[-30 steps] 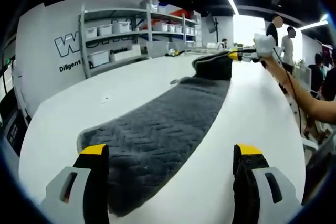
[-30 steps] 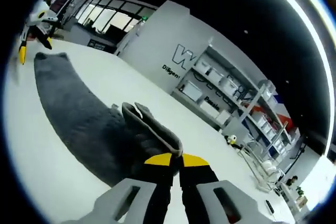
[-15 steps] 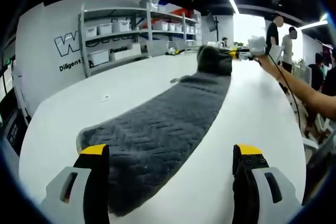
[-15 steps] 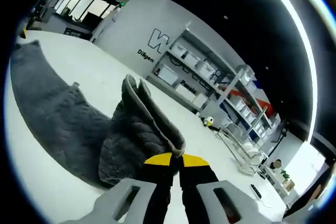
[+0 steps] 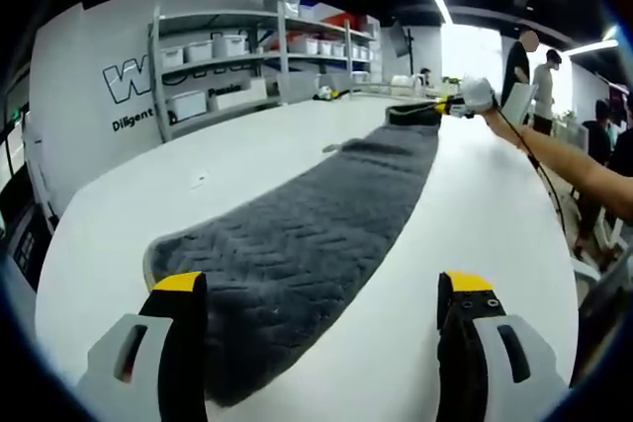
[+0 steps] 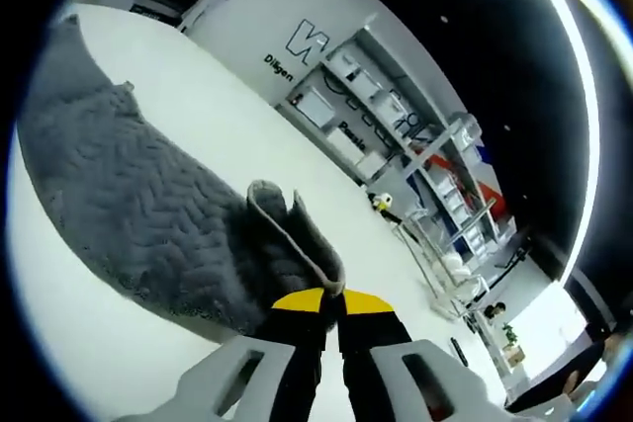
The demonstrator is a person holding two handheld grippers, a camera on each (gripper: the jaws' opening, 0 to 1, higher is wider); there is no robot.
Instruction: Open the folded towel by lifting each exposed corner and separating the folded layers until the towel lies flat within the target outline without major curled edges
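Grey towel point(image 5: 297, 244), with a herringbone weave, runs as a long strip across a white table point(image 5: 148, 205), from the lower centre of the left gripper view toward the upper right of that frame. No target outline can be made out on the table.

The left gripper point(image 5: 321, 333) rises from the bottom of its own view with its yellow-tipped jaws spread wide and nothing between them. One jaw sits over the towel's near end, the other over bare table. Whether it touches the fabric cannot be told.

At the upper right of the same frame, the right gripper point(image 5: 457, 103), held in a person's hand, meets the towel's far end low over the table. In the right gripper view, the right gripper point(image 6: 331, 295) shows its jaws clamped together on a bunched fold of towel point(image 6: 168, 224) at lower centre, the rest of the cloth spreading toward the upper left of that frame.

Risks, as a judgement: the pinched end is doubled and puckered, so letting go here would likely leave a curled edge or a hidden fold. Pulling further with the near end unheld could drag the whole strip along the table and skew it. Shelving point(image 5: 247, 56) with bins stands behind, well apart.
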